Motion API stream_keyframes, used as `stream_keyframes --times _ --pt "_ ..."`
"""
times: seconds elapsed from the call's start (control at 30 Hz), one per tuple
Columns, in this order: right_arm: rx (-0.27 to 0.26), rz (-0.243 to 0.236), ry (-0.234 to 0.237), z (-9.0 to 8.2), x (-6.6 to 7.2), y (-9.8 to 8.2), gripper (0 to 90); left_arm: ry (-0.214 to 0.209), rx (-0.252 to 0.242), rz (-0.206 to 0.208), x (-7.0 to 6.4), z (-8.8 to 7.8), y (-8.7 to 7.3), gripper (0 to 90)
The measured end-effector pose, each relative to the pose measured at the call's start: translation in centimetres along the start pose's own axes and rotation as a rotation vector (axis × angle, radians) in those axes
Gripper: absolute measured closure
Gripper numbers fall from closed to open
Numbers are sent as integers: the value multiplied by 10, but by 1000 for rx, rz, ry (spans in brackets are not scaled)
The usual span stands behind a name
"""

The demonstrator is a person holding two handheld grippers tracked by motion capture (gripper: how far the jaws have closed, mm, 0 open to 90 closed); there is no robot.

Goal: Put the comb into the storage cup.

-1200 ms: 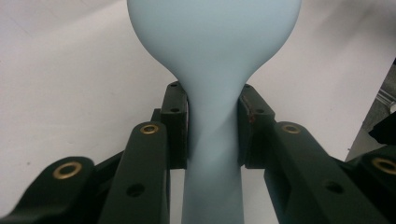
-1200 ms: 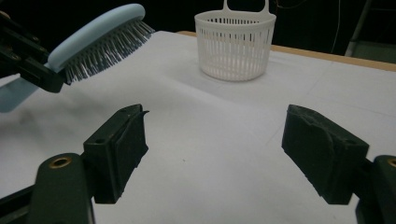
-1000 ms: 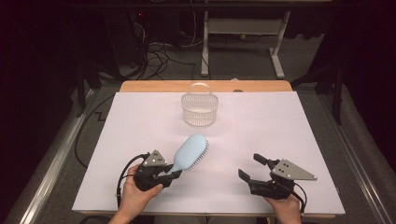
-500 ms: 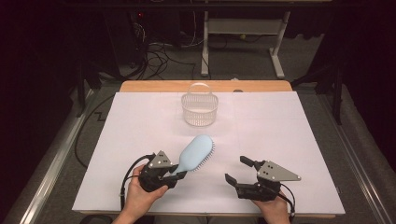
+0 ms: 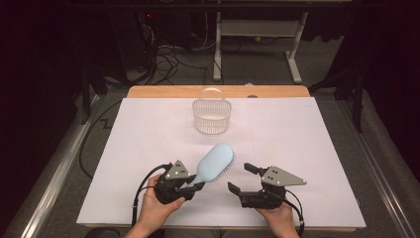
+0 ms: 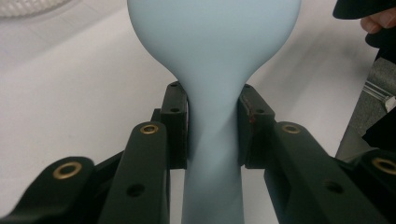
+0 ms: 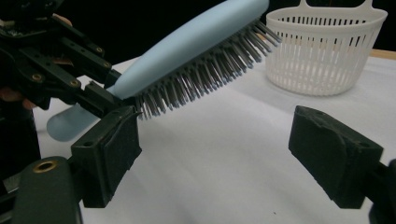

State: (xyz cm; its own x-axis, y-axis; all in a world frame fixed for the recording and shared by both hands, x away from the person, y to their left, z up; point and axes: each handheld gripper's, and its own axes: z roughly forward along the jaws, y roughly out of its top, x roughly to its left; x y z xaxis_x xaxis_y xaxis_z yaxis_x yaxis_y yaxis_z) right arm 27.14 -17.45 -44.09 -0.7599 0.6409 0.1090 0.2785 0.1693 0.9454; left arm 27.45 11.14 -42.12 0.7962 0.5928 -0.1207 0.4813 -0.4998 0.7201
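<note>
Hairbrush (image 5: 214,162) sits low over our near surface (image 5: 307,148), handle towards us, head slanting up-right towards the basket (image 5: 212,116), bristles facing right. Our left gripper (image 5: 190,184) pinches its handle; our right gripper (image 5: 241,178), just widening, spreads empty beside the bristles.

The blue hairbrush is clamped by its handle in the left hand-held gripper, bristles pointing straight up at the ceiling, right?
Not quite. The left hand-held gripper does clamp the blue hairbrush by its handle, but the bristles face down and sideways toward the white table cover. The right gripper view shows this.
</note>
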Motion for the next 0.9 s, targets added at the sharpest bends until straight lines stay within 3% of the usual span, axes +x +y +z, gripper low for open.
stream_keyframes --times 0.77,0.9 --pt "11 58 45 27 6 10 140 -7 -2 19 -7 11 7 691" --pt "13 67 37 28 7 10 122 -4 -8 38 -11 12 9 691"
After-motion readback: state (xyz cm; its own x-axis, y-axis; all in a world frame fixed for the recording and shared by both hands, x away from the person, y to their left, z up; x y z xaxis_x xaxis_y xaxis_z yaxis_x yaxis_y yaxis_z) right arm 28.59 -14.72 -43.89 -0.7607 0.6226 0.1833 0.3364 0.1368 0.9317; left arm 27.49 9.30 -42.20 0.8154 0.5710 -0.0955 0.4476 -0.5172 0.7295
